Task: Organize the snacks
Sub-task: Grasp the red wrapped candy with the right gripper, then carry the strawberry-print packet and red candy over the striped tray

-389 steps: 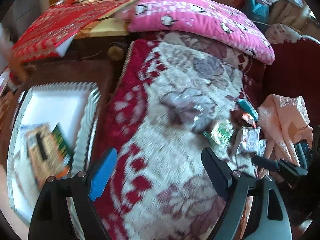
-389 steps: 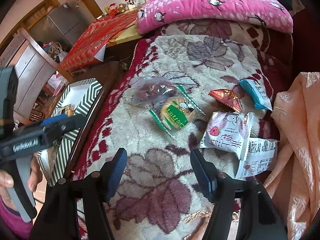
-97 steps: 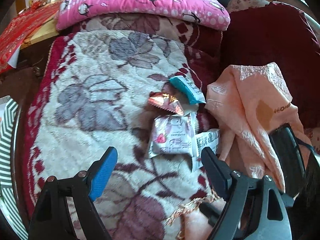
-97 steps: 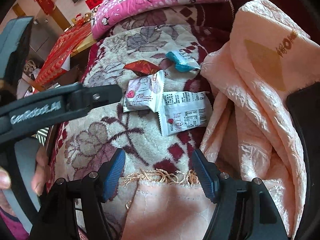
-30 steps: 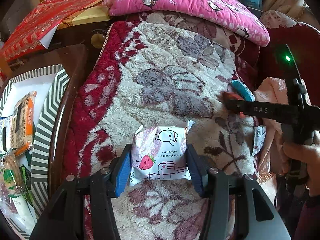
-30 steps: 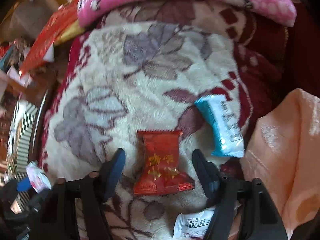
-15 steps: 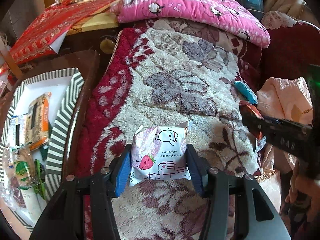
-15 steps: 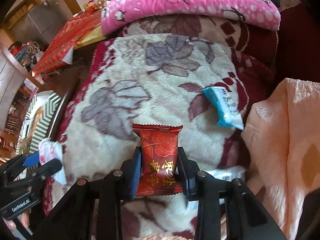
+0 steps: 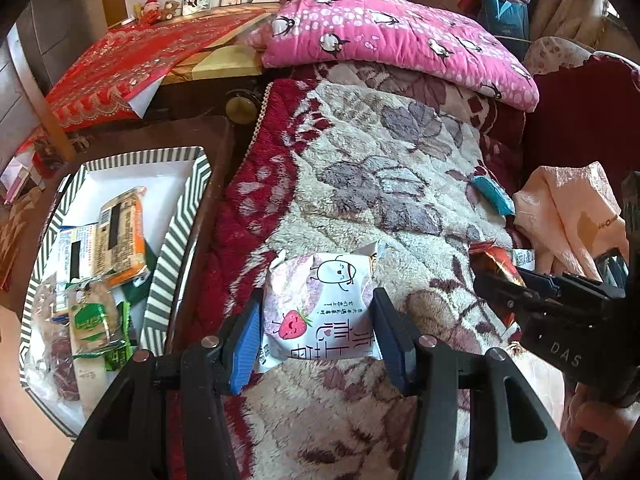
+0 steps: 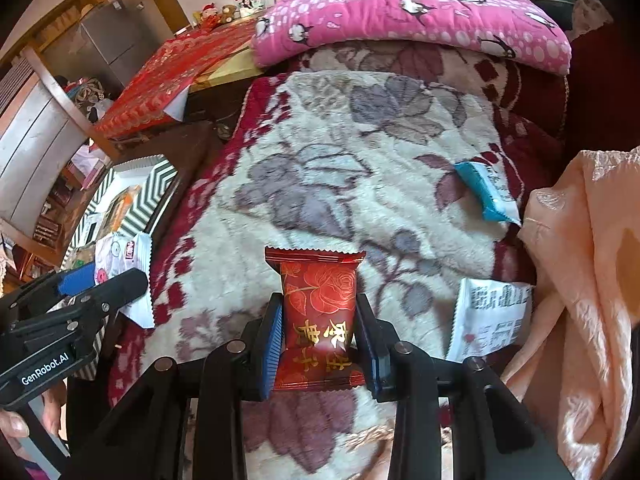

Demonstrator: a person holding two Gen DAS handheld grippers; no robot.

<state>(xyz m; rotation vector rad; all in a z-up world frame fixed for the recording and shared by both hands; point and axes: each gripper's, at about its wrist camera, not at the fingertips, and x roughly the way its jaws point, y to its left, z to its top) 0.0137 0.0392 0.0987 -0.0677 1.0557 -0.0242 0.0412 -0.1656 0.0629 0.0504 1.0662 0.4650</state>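
My left gripper (image 9: pixel 318 332) is shut on a white and pink strawberry snack pack (image 9: pixel 320 304), held above the floral blanket (image 9: pixel 380 184). It also shows in the right wrist view (image 10: pixel 120 264). My right gripper (image 10: pixel 320 336) is shut on a red rose-print snack pack (image 10: pixel 320 304) above the blanket. A blue snack pack (image 10: pixel 486 190) lies near the blanket's right edge, and a white pack (image 10: pixel 492 316) lies face down below it. A striped tray (image 9: pixel 176 232) at left holds several snacks.
A pink penguin pillow (image 9: pixel 400 36) lies at the blanket's far end. A peach cloth (image 10: pixel 584 260) is bunched at the right. A dark wooden table (image 9: pixel 192 136) carries the tray. A red cloth (image 9: pixel 132 60) covers a table behind.
My left gripper has carried the strawberry pack left toward the tray. My right gripper closed on the red pack and lifted it off the blanket.
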